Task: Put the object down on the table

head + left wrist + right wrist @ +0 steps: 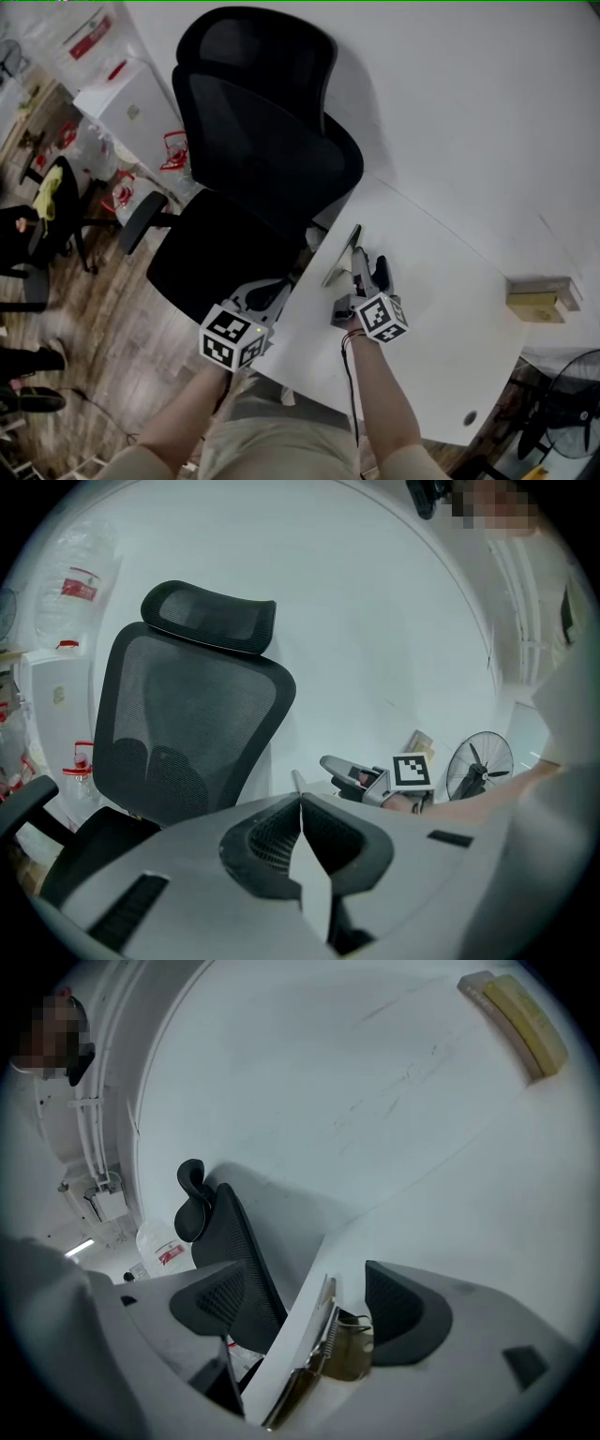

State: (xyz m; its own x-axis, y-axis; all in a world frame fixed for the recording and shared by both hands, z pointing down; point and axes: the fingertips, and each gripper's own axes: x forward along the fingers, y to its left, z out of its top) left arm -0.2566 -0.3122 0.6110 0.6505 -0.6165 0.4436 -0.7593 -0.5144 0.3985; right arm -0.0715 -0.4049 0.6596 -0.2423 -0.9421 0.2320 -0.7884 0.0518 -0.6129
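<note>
Clip [325,1356] lies on the tabletop [450,309] at its chair-side edge, long axis along my right tongs [368,262], whose wide-open jaws aren't squeezing it. Left tongs [300,804] closed, empty.

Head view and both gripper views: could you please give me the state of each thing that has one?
Metal spring clip: lying on the table at its edge, not gripped.
Right gripper: open, one jaw either side of the clip.
Left gripper: shut, nothing seen between its jaws.
Office chair: empty, beside the table.
Fan: blades look still.
</note>
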